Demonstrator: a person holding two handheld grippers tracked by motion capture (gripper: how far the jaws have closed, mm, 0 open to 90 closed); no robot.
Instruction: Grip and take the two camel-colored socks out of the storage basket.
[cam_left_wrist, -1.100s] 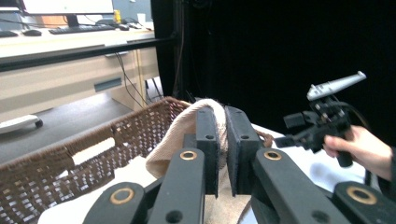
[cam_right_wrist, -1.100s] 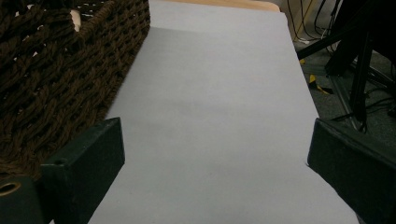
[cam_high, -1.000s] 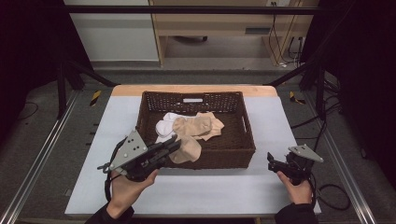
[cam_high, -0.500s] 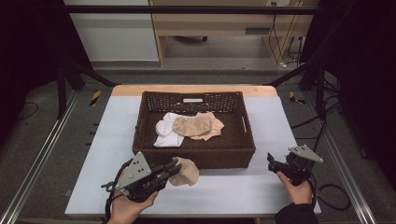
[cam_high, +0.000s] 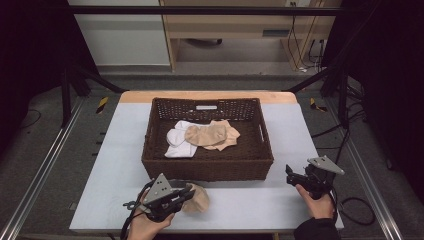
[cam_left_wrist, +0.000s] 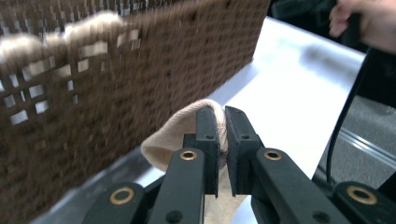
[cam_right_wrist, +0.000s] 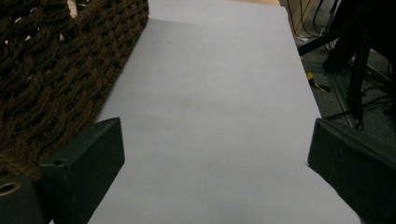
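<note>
Left gripper (cam_high: 186, 195), at seven o'clock on the table (cam_high: 120, 150), is clamped on a beige sock (cam_high: 197, 198) just in front of the basket (cam_high: 207, 167). In the basket lie more socks (cam_high: 202, 137). Right gripper (cam_high: 291, 174), at four o'clock, hangs wide open, nothing between its jaws.

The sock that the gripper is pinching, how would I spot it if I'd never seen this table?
Find the brown wicker basket mid-table, then look at the white tabletop in front of its near wall. The beige sock lies there, clamped in the left gripper. The other socks are inside the basket.
</note>
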